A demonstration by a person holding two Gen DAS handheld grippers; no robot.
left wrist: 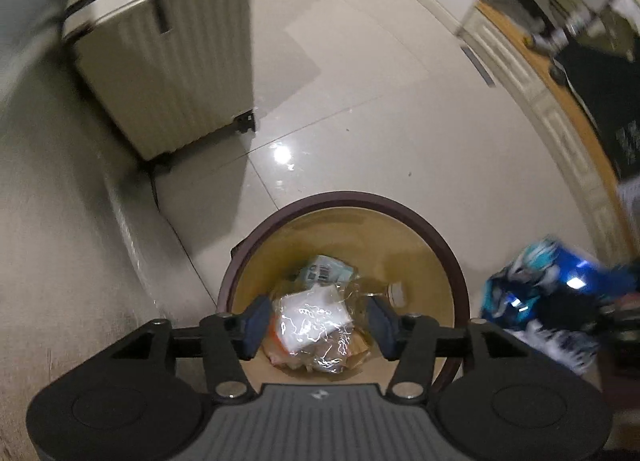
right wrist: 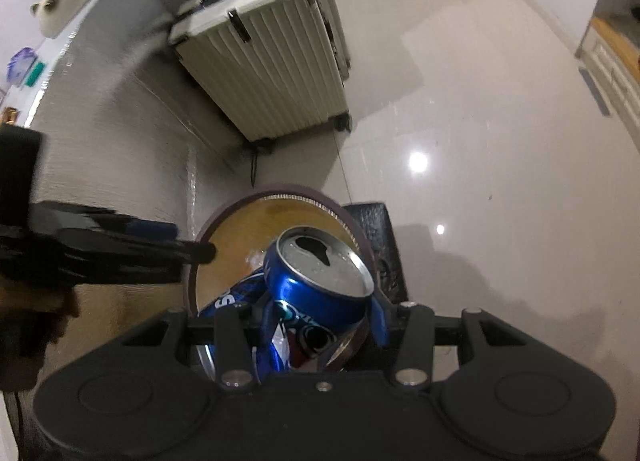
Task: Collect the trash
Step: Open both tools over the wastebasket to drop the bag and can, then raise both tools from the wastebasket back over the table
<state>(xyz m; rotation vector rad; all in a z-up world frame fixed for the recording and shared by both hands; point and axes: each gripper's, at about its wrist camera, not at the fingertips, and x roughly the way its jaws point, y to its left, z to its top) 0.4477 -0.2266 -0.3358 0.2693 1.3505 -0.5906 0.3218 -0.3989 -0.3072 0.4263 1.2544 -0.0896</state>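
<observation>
From my left wrist camera I note, at far left, a cream ribbed suitcase (left wrist: 168, 57) standing upright on the tiled floor (left wrist: 360, 101) against the wall. Moving right, my left gripper (left wrist: 318, 327) hangs directly above a round trash bin (left wrist: 460, 273) with a dark rim and tan inner wall; its jaws are spread wide and hold nothing. Between the blue pads (left wrist: 256, 321) I see the bin's contents: a crumpled clear plastic wrapper (left wrist: 316, 321) over white paper, a labelled packet (left wrist: 326, 271) behind it, and a clear bottle with a white cap (left wrist: 396, 293) lying toward the right wall. Further right in that view, just beside the bin's rim, a blurred crushed blue can (left wrist: 532, 281) appears in the other gripper; a wooden bench edge (left wrist: 568, 101) runs along the far right. From my right wrist camera, the left gripper (right wrist: 176, 249) shows as a dark blurred shape at left, reaching over the bin rim (right wrist: 248, 201). The same suitcase (right wrist: 272, 73) stands beyond. At centre, my right gripper (right wrist: 316, 317) has its jaws pinching the crushed can (right wrist: 316, 285), opened top tilted upward, held above the bin's mouth and not yet inside. A second blue can (right wrist: 228, 301) seems pressed against it on the left; I cannot tell whether it is also gripped. A dark boxy object (right wrist: 380, 245) sits on the floor touching the bin's right side.
</observation>
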